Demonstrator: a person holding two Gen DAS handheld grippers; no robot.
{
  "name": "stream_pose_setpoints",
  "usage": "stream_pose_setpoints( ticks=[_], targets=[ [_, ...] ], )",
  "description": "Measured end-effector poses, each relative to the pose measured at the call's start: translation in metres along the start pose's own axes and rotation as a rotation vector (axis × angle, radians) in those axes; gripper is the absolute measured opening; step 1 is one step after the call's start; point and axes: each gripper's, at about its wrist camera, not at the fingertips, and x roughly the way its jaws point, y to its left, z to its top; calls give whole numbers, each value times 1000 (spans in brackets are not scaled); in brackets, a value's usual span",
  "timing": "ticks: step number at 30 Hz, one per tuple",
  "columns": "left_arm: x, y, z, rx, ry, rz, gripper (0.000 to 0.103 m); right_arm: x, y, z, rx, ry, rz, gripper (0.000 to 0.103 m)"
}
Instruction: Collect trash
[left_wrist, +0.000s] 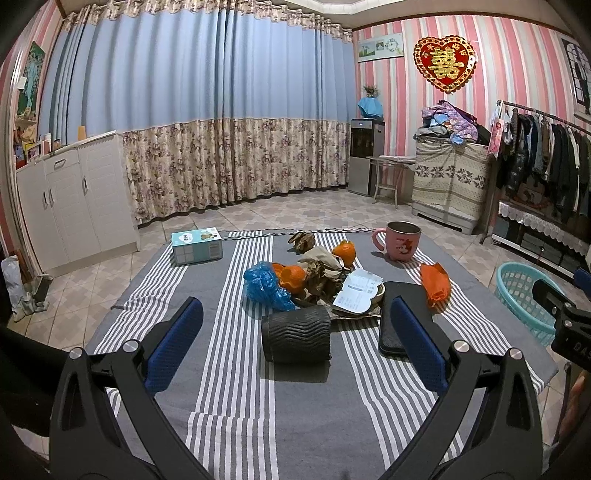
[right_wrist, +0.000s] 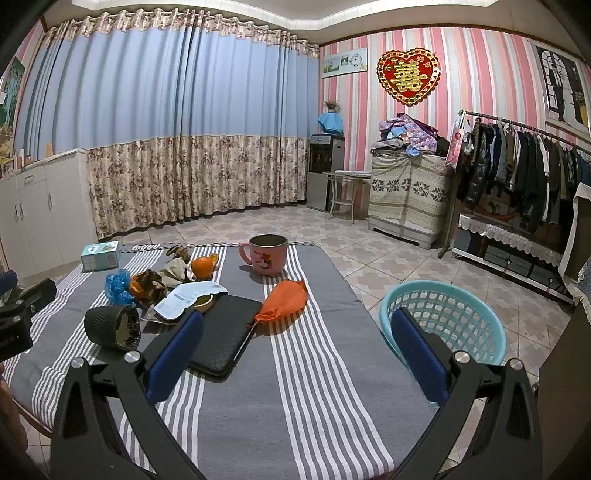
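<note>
In the left wrist view, the left gripper (left_wrist: 295, 334) is seen with its blue-padded jaws spread wide apart and nothing held between them. It is poised over the near part of the table (left_wrist: 258, 406), which is covered by a grey cloth with white stripes. A black ribbed cup (left_wrist: 296, 338) lies on its side between the jaws without being touched. Just beyond it the trash is heaped: a blue plastic bag (left_wrist: 266, 283), orange peels (left_wrist: 291, 276), crumpled brown paper (left_wrist: 321, 271) and a printed paper slip (left_wrist: 356, 291). A black phone case (left_wrist: 402, 319) lies partly behind the right finger, and an orange wrapper (left_wrist: 436, 282) rests beside it. The near cloth is bare.

In the right wrist view, the right gripper (right_wrist: 295, 345) is likewise wide open and empty, set near the table's right edge. A teal basket (right_wrist: 443, 325) stands on the floor just past that edge, partly behind the right finger. A pink mug (right_wrist: 267, 258) stands at the far end, and open striped cloth lies between the jaws.
</note>
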Motion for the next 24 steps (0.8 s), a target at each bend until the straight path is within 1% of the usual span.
stream_pose_setpoints(
  ticks=[18,24],
  targets=[
    [-2,-2,-1,10,-5,-9,98,-2,-4,-2,-2,-6,-4,99],
    [10,-1,-1,18,13,-7,98,3,-1,0,-13,3,-14,99]
  ],
)
